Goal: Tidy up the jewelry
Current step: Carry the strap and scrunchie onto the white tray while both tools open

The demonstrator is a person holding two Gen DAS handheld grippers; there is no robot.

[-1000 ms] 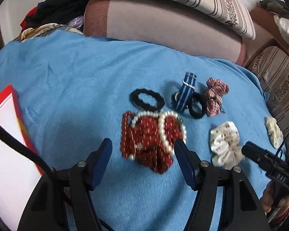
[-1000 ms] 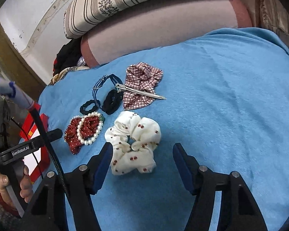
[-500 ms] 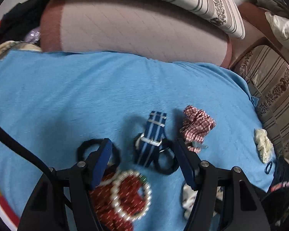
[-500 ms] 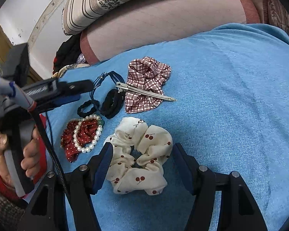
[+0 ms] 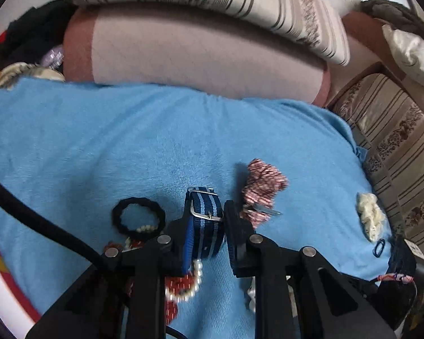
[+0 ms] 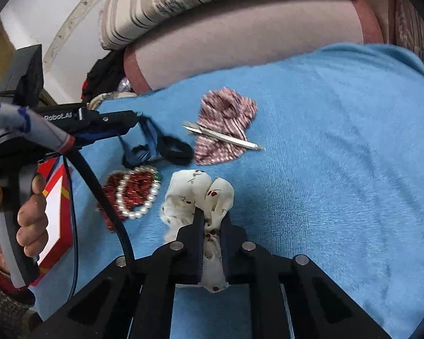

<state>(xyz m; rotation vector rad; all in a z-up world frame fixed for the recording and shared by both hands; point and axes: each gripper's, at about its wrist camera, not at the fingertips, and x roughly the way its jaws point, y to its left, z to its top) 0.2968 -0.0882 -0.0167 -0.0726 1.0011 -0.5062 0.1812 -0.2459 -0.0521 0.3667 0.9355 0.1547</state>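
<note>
Your left tool (image 5: pixel 206 234) is clamped on the blue striped strap (image 5: pixel 205 220), just beside the pearl bracelet (image 6: pixel 137 192) on the blue bedspread (image 6: pixel 325 169). Your right tool (image 6: pixel 212 231) pinches the white cherry-print scrunchie (image 6: pixel 200 195), touching the other side of the pearl bracelet.

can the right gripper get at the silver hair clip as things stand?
Probably not yet: the right gripper is shut on the cherry-print scrunchie. The silver hair clip lies uncovered on the plaid scrunchie ahead, so the path looks free after release.
</note>
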